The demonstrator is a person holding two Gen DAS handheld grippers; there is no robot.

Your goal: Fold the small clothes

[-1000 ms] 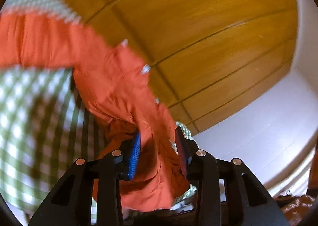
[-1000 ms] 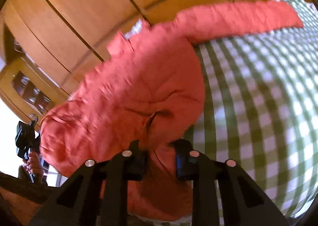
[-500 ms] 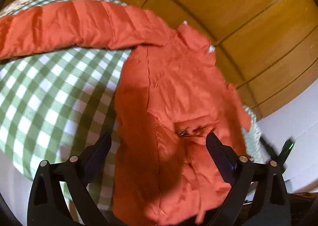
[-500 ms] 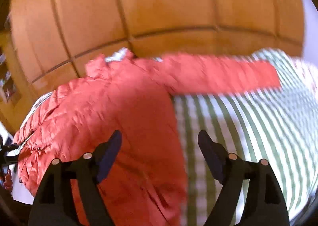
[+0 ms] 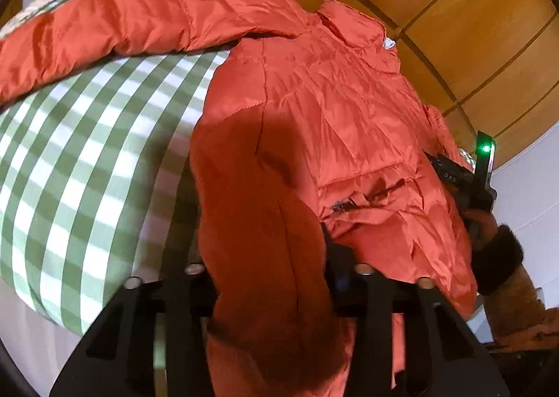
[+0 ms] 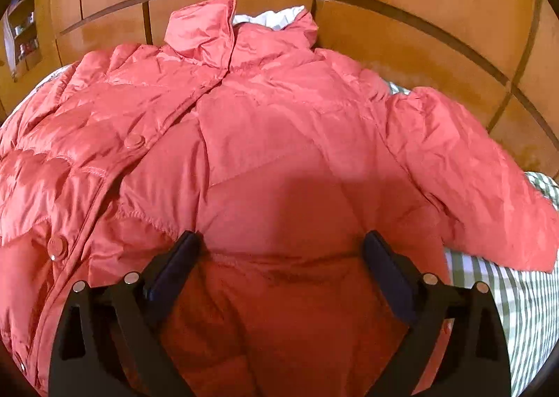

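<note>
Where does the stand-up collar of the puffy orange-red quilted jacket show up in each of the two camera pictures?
Left wrist view: the collar sits upper right of centre, against the wooden panelled wall.
Right wrist view: the collar sits at top centre, with white lining showing inside it.
Shared landmark: the green and white checked cloth under the jacket, at the left in the left view and at the lower right in the right view.

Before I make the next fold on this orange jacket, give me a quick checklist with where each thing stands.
1. Jacket lying spread, front up, on the checked cloth: ok.
2. Left gripper closing with the hem between its jaws: ok.
3. Right gripper opening over the jacket body, nothing pinched: ok.
4. Sleeve stretched out sideways, not yet folded in: not ok.
5. Collar flat: not ok, one side stands up.
6. Other sleeve's cuff: cannot tell.
</note>
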